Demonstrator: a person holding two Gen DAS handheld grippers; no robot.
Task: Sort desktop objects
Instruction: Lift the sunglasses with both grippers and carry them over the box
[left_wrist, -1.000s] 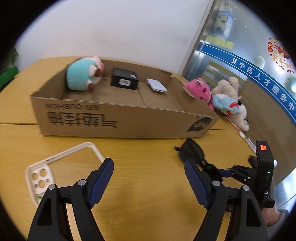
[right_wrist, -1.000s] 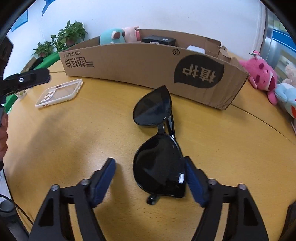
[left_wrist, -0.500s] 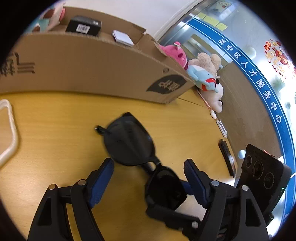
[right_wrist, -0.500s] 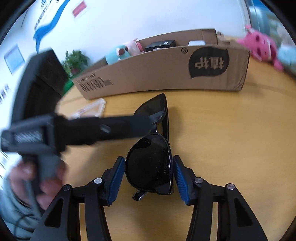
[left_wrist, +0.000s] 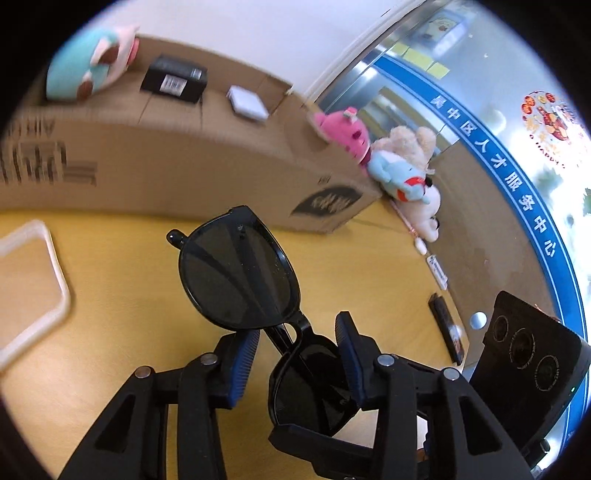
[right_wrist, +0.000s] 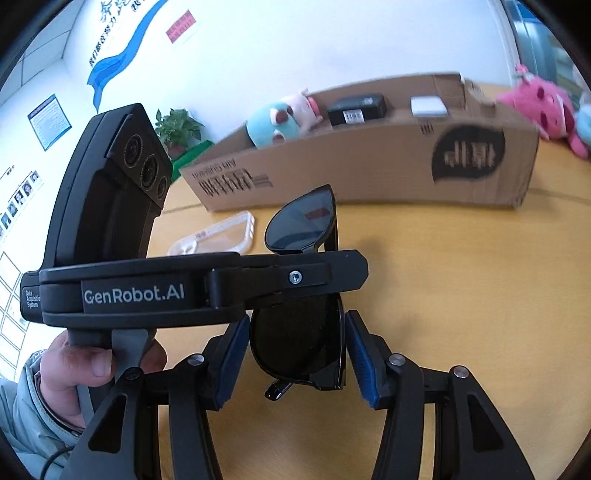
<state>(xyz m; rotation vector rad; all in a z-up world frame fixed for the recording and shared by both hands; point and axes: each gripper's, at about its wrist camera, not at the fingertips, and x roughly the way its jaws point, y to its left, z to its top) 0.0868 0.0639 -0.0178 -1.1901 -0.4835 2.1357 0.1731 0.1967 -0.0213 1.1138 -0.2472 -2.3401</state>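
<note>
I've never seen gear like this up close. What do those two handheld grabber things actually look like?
Both are matte black plastic. The right gripper and left gripper have blue ribbed pads and silver rivets. The left one's side reads "GenRobot.AI" in white, with a three-lens camera block. A bare hand in a light grey-blue sleeve holds it.

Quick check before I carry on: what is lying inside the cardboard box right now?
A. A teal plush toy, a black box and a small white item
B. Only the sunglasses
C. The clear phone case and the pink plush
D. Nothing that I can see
A: the cardboard box holds the teal plush toy, the black box and the small white item, while the sunglasses are outside it, over the table.
</note>
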